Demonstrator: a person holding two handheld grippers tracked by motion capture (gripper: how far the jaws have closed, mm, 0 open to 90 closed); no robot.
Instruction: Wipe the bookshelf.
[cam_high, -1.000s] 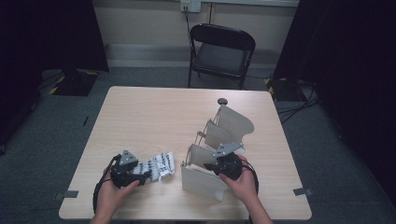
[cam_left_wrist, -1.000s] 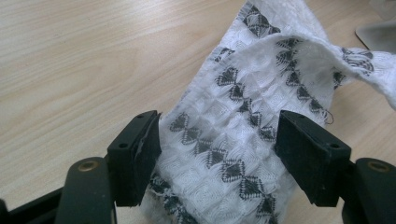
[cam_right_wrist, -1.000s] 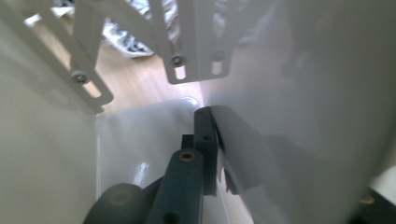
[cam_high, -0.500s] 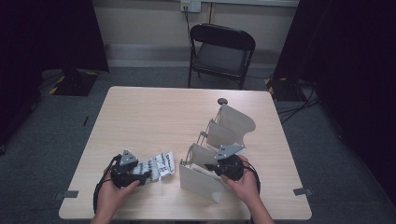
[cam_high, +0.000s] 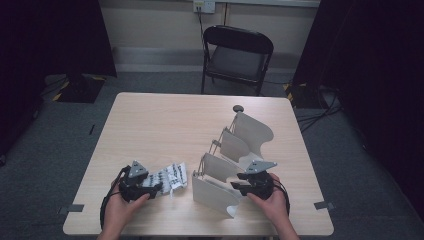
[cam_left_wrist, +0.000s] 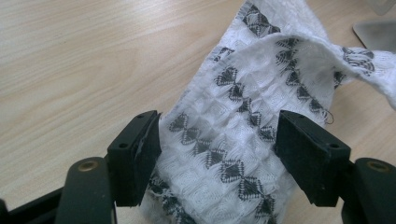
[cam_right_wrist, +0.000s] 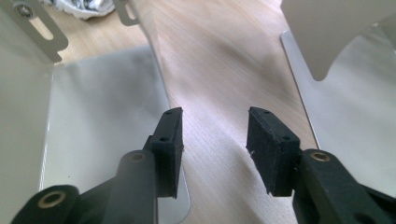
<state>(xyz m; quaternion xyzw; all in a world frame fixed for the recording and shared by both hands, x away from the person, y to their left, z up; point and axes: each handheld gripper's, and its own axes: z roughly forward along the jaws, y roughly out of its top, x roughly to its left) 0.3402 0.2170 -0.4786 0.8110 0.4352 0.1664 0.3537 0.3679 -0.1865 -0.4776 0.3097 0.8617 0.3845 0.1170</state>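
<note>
Since a second ago, the right gripper (cam_high: 239, 184) has let go of the white rack (cam_high: 227, 165): its jaws have just been opening, and in the right gripper view they stand partly apart with nothing between them, bare tabletop (cam_right_wrist: 224, 74) showing in the gap and rack panels to either side. The rack's nearest panel has shifted slightly. The left hand (cam_high: 120, 210) has kept its place.

Nearest the person, the left gripper (cam_left_wrist: 219, 154) has its jaws set around the patterned cloth (cam_left_wrist: 233, 140) at a middling width. The cloth lies crumpled between the pads; one pad touches its edge, and the other looks to stand just clear, so I read this as a loose straddle rather than a firm pinch. In the high view the cloth (cam_high: 170, 177) rests on the tabletop just left of the rack, near its front panel.

The step in hand seems to be getting the cloth up and draped over the rack. To do it well, the left gripper should close fully on a folded ridge of fabric before lifting, since a loose hold would let the weave slip out. The right gripper would be wise to steady a panel, as the rack looks light enough to slide.

Farther off, beyond the tabletop, stands a black folding chair (cam_high: 239, 55).
</note>
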